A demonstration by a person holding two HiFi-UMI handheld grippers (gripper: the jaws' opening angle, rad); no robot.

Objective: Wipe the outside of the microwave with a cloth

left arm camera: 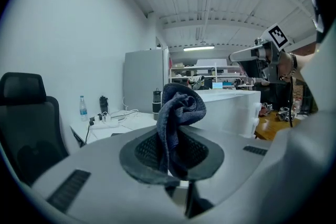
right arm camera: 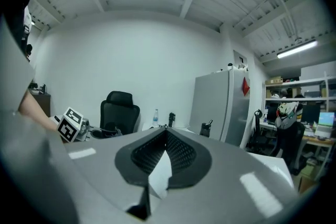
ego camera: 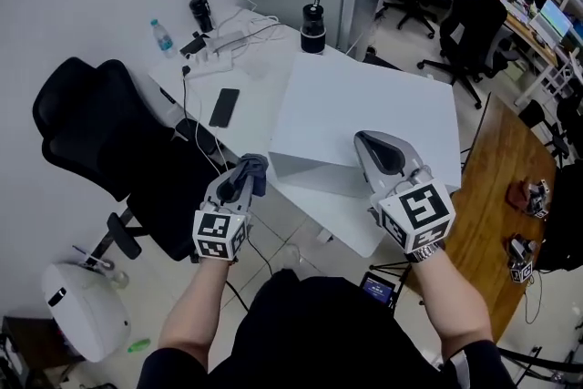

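The microwave (ego camera: 364, 114) is a big white box on the white table (ego camera: 260, 82); it also shows in the left gripper view (left arm camera: 236, 107). My left gripper (ego camera: 242, 179) is shut on a bunched dark blue-grey cloth (ego camera: 254, 168), held in the air just left of the microwave's near corner. In the left gripper view the cloth (left arm camera: 181, 107) stands up out of the closed jaws (left arm camera: 170, 131). My right gripper (ego camera: 363, 141) hovers over the microwave's front edge; its jaws (right arm camera: 167, 131) meet at the tips with nothing between them.
A black office chair (ego camera: 100, 137) stands left of the table. On the table lie a phone (ego camera: 224, 107), a water bottle (ego camera: 162, 37), a power strip with cables (ego camera: 223, 43) and a black tumbler (ego camera: 312, 28). A wooden desk (ego camera: 496, 196) lies right, and a grey fridge (right arm camera: 220, 105) stands behind.
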